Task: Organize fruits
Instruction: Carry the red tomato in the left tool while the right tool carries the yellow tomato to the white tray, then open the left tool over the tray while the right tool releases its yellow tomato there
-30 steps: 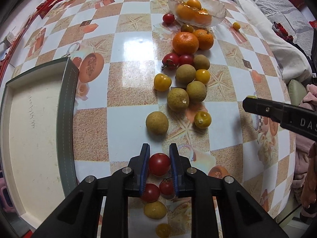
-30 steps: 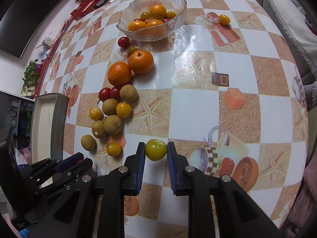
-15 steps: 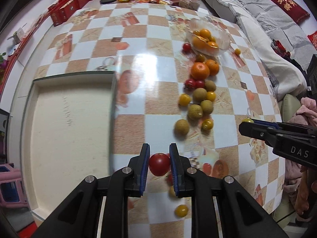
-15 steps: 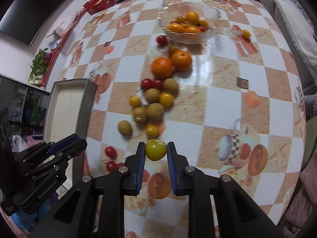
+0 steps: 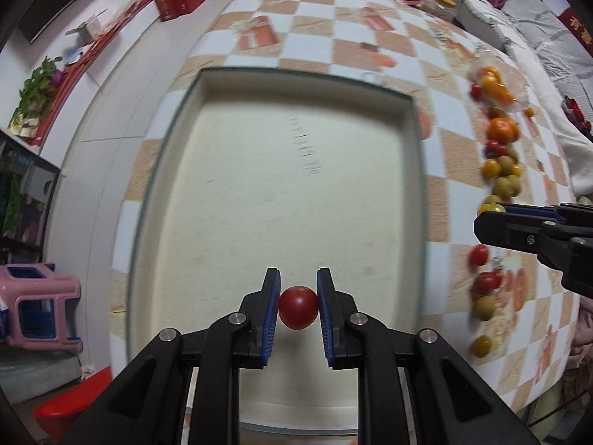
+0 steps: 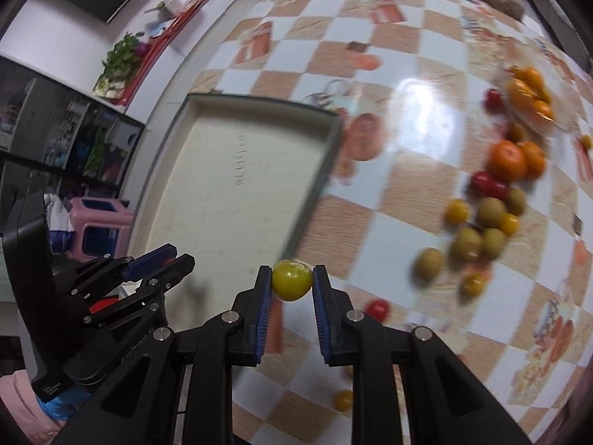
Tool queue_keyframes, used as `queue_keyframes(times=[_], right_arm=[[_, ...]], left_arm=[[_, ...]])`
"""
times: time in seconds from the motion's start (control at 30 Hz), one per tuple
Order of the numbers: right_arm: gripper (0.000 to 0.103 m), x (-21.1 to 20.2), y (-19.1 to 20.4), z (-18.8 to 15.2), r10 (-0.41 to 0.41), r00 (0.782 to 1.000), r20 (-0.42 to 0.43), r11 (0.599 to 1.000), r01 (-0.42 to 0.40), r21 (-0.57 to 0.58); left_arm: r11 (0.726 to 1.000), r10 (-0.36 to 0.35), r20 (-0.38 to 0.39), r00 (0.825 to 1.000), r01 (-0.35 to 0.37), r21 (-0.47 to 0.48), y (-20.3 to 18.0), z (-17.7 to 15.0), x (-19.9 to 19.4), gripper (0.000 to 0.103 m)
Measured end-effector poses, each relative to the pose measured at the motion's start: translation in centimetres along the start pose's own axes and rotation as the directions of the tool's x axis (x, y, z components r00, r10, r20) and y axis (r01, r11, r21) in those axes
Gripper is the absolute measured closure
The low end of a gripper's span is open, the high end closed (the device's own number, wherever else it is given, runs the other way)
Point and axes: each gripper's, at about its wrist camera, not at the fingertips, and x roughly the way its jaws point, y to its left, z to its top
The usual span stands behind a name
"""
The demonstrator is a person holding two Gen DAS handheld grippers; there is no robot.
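At frame centre the tray (image 5: pixel 289 193) now lies under your left gripper (image 5: pixel 298 306), clamping a red tomato (image 5: pixel 298 307); your right gripper (image 6: pixel 292 283), gripping a yellow tomato (image 6: pixel 292 279), nears its edge, so release comes next.

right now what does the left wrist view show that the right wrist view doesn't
Only the left wrist view: the red tomato clamped in the left gripper, over the tray's bare floor. Only the right wrist view: the yellow-green tomato clamped in the right gripper, over the tray's right rim. Both: the tray, the checkered table, the loose fruit row, and the other gripper at the edge.
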Motion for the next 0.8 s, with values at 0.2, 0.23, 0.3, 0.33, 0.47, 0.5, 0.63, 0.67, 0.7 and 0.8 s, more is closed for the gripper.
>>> queue_keyframes(times=[0.2,0.23,0.3,0.33,0.47,0.5,0.63,0.67,0.7,0.8], right_arm=[[0.079,4.9,4.2,1.6,-0.023,0.997,-0.069,0.996,0.017,-0.083],[0.079,5.7,4.7,1.7,-0.039,0.996,-0.078,0.995,0.031,-0.098],[0.079,6.6,5.3,1.9,-0.063,0.994,-0.088,0.992,0.052,-0.118],[0.079,7.2,5.5,2.0,-0.082,0.992,-0.094,0.99,0.07,-0.126],[0.078,8.6,5.6,2.2,-0.131,0.983,-0.128,0.984,0.113,-0.141],[0.077,8.7,5.7,2.2,-0.133,0.982,-0.131,0.983,0.114,-0.145],[0.031,8.8,6.5,2.3,-0.113,0.984,-0.135,0.98,0.088,-0.179],[0.026,8.6,6.7,2.3,-0.124,0.985,-0.124,0.977,0.1,-0.188],[0.024,8.3,6.8,2.3,-0.123,0.986,-0.113,0.977,0.1,-0.189],[0.021,7.4,6.4,2.6,-0.109,0.99,-0.09,0.984,0.094,-0.152]], left_arm=[[0.998,0.04,-0.031,0.999,-0.041,-0.037,3.5,-0.4,2.3,0.081],[0.998,0.045,-0.035,0.998,-0.047,-0.032,3.6,-0.4,2.6,0.081],[0.998,0.049,-0.041,0.998,-0.05,-0.025,3.8,-0.4,3.2,0.081],[0.998,0.05,-0.04,0.998,-0.051,-0.023,3.8,-0.5,3.4,0.081],[0.998,0.063,-0.03,0.998,-0.064,-0.013,3.5,-0.7,3.6,0.08],[0.998,0.062,-0.032,0.998,-0.062,-0.013,3.4,-0.6,3.7,0.075],[0.996,0.083,0.001,0.997,-0.083,-0.023,3.5,-1.3,3.1,0.018],[0.996,0.085,-0.001,0.996,-0.085,-0.018,3.6,-1.4,3.1,0.018],[0.996,0.088,-0.015,0.996,-0.088,-0.015,3.6,-1.6,3.2,0.018],[0.995,0.097,-0.029,0.995,-0.097,-0.017,3.9,-2.1,3.0,0.018]])
